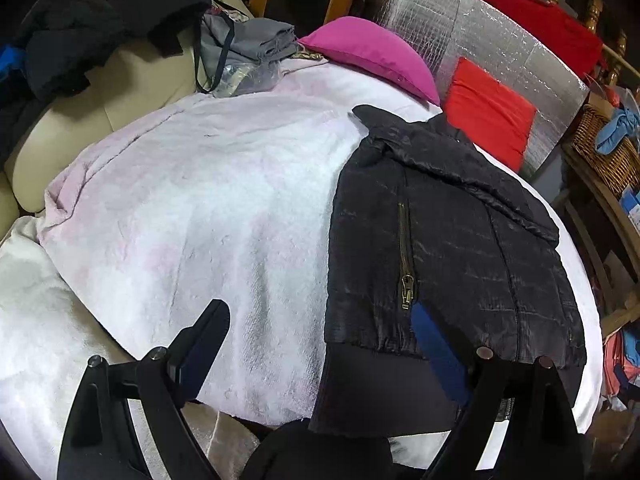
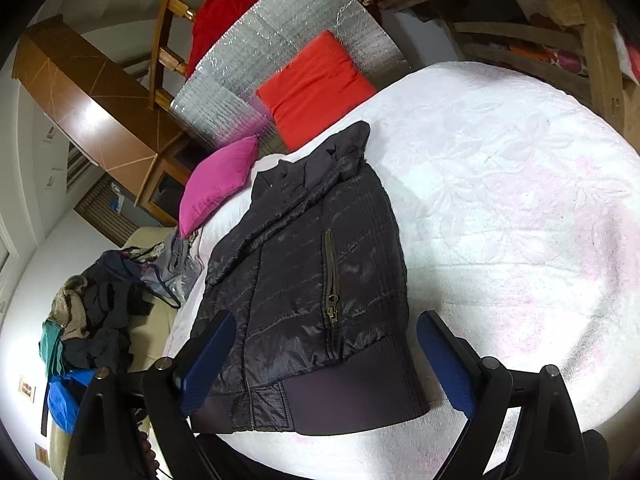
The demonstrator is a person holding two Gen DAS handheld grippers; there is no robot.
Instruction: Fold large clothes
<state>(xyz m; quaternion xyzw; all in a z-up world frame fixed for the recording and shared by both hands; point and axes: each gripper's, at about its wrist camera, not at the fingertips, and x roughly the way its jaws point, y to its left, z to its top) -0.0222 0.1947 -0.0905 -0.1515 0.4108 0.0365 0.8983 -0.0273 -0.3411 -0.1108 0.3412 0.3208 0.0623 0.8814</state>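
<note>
The black jacket [image 2: 304, 300] is lying hem-first between the spread, empty right gripper [image 2: 326, 360] fingers, long axis running up-frame; the left gripper [image 1: 320, 356], equally spread, is straddling only its left hem corner.

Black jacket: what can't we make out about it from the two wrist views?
- Sleeves of the black jacket: none shows in either view; presumably folded under the body.
- Its hem, left wrist view: partly behind the left gripper finger.
- Its underside: against the white blanket.
- Pile of dark clothes, right wrist view: too tangled to separate items.
</note>
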